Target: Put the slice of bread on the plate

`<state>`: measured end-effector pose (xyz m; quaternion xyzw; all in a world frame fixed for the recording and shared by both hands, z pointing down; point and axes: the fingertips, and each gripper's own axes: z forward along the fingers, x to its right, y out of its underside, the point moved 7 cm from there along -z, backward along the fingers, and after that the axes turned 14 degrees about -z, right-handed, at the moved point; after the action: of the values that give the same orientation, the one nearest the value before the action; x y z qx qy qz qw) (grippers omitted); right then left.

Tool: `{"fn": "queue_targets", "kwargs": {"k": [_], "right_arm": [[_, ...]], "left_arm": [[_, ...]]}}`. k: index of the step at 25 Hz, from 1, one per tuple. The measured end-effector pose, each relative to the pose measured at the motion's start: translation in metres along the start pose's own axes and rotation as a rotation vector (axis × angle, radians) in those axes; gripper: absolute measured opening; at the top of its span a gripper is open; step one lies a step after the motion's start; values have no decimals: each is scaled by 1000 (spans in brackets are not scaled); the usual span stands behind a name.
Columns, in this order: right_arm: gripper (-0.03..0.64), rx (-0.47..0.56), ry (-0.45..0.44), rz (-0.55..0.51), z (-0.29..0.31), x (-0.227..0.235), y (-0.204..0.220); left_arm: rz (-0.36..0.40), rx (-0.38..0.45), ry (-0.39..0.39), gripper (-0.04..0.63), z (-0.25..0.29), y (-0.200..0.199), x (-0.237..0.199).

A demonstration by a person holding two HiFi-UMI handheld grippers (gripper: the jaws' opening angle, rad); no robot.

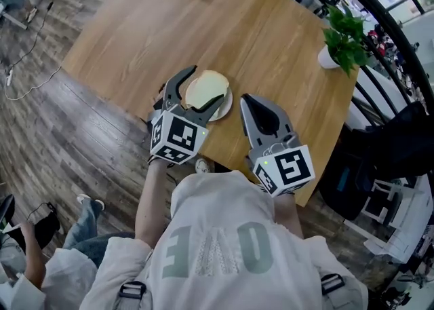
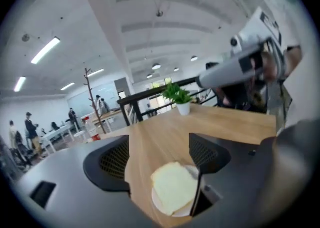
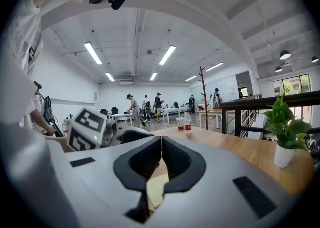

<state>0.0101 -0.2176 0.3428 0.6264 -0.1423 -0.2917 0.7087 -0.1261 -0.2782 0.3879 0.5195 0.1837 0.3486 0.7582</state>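
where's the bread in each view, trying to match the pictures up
Head view: bread at centre, lying on the plate.
Left gripper view: bread low centre, on the plate, seen between the open jaws.
Right gripper view: only a pale sliver under the shut jaws, likely the bread.
Shared landmark: the potted plant, upper right in the head view, mid-frame in the left gripper view, far right in the right gripper view.

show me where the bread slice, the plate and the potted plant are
bread slice [image 1: 207, 88], head view, middle of its top face
plate [image 1: 226, 108], head view, white rim right of the bread
potted plant [image 1: 344, 30], head view, its green leaves
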Motion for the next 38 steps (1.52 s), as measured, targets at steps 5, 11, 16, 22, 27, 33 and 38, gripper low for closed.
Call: {"fn": "queue_targets", "kwargs": {"k": [5, 11, 16, 22, 27, 33, 38], "right_arm": [[18, 82, 0, 25, -6, -4, -18], [18, 123, 27, 27, -9, -6, -26], [18, 127, 42, 4, -6, -15, -30], [18, 175, 82, -3, -4, -19, -38], [17, 171, 107, -61, -7, -19, -41], [17, 157, 128, -56, -10, -13, -37], [17, 144, 135, -52, -10, -9, -33]], "left_arm": [[-250, 341, 248, 376, -49, -80, 1], [-443, 598, -17, 83, -93, -102, -16], [-314, 609, -296, 9, -105, -93, -9], [-317, 636, -320, 8, -108, -92, -6], [-318, 625, -339, 8, -108, -88, -11], [-317, 621, -340, 8, -103, -87, -12], [-314, 596, -336, 8, -96, -84, -11]]}}
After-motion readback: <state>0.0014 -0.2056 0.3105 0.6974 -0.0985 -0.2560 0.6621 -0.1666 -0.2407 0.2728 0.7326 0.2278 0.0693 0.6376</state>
